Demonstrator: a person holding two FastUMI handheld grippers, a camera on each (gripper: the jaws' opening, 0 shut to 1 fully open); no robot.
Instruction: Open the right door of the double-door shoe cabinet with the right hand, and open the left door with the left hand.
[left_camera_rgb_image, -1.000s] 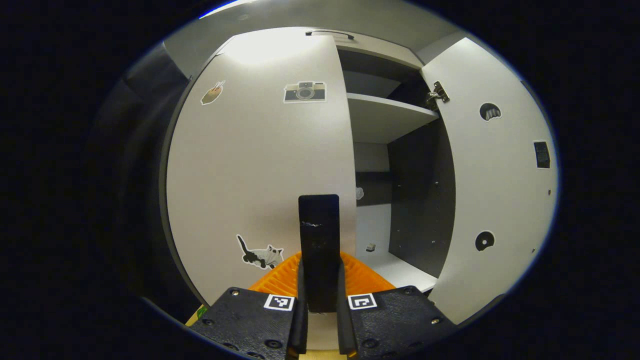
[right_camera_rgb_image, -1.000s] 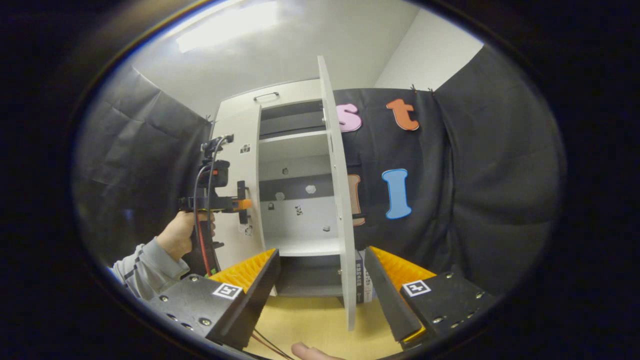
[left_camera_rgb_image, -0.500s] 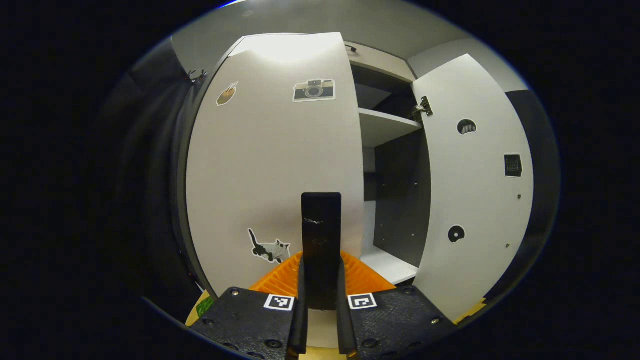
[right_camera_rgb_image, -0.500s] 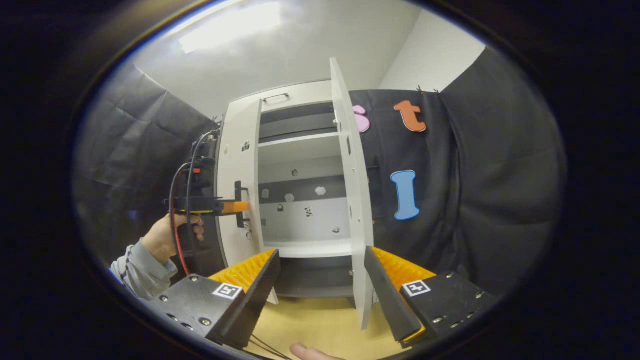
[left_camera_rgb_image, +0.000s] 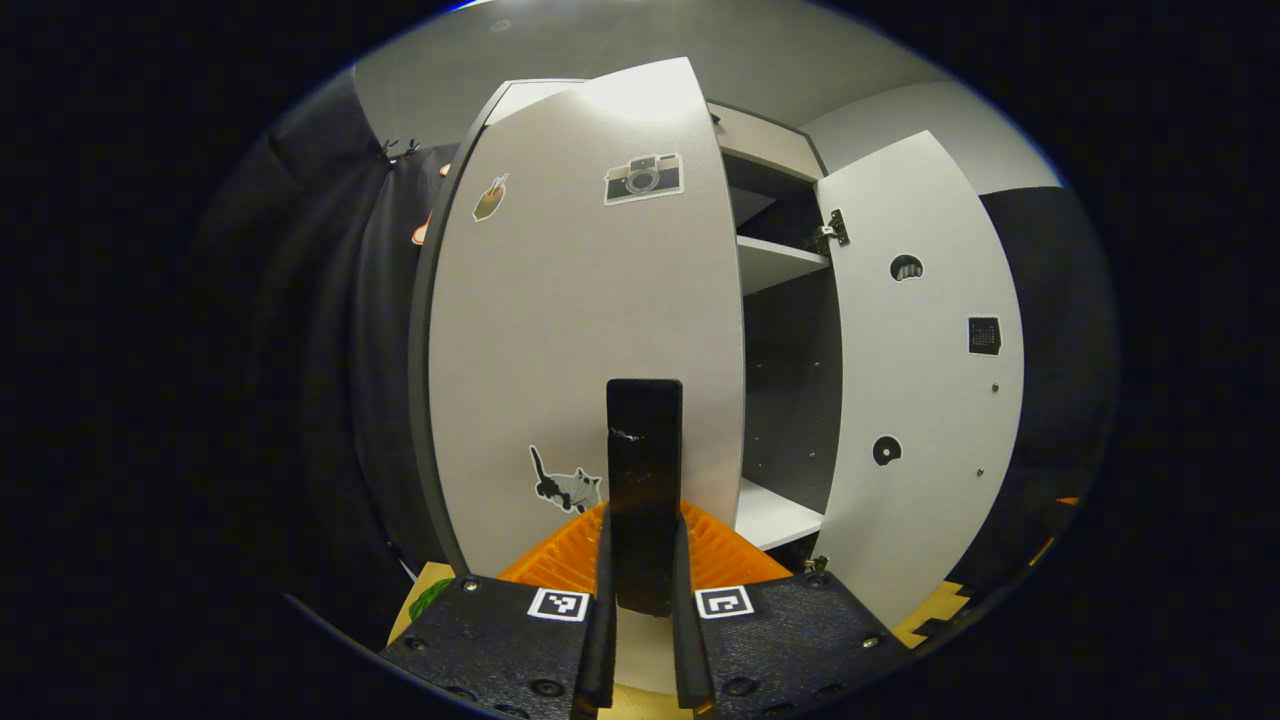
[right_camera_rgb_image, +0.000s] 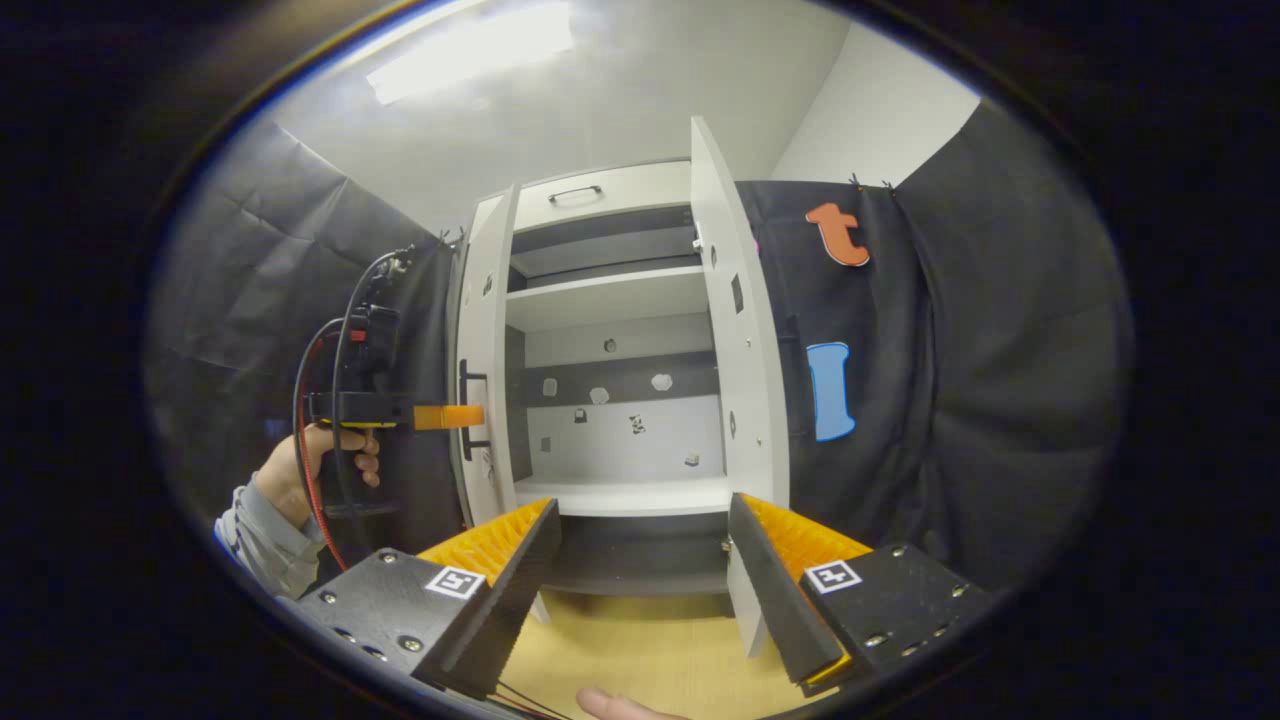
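The white shoe cabinet (right_camera_rgb_image: 610, 300) stands with both doors swung out. In the left gripper view the left door (left_camera_rgb_image: 570, 330), with a camera sticker and a cat sticker, is close in front, and my left gripper (left_camera_rgb_image: 645, 530) is shut on its black vertical handle (left_camera_rgb_image: 644, 440). The right door (left_camera_rgb_image: 920, 380) hangs open beyond it, its inner face and hinge showing. In the right gripper view a hand holds the left gripper (right_camera_rgb_image: 455, 416) against the left door (right_camera_rgb_image: 487, 350). My right gripper (right_camera_rgb_image: 642, 510) stands open, apart from the right door (right_camera_rgb_image: 740, 340), with nothing between its fingers.
White shelves (right_camera_rgb_image: 610, 298) and a dark back panel show inside the cabinet. A drawer with a handle (right_camera_rgb_image: 575, 192) sits on top. Black cloth walls flank both doors. Wooden floor (right_camera_rgb_image: 640, 650) lies below. A person's hand and grey sleeve (right_camera_rgb_image: 270, 500) are at the left.
The left door has swung further outward with my left gripper still shut on its handle. The right door now shows more of its inner face. My right gripper stays open.
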